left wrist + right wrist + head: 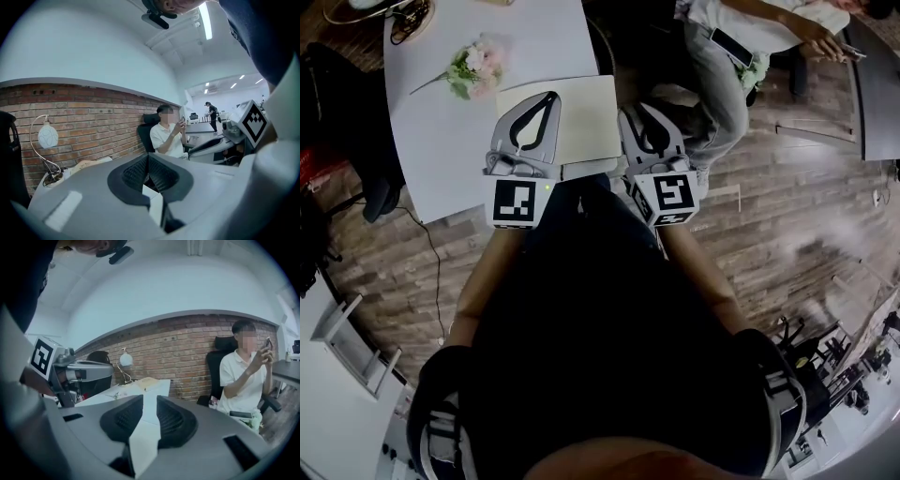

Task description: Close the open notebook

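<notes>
At upper centre the notebook (581,117) lies on the white bench (441,141), left hand-held gripper (549,97) pinched together empty, right hand-held gripper (634,112) narrowly parted, empty.

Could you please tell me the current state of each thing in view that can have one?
Notebook: flat on the table, apparently closed, not gripped.
Left gripper: fingers together, empty.
Right gripper: fingers apart, empty.
Flower bunch: lying on its side on the table.
Table lamp: upright; lit or unlit unclear.
</notes>
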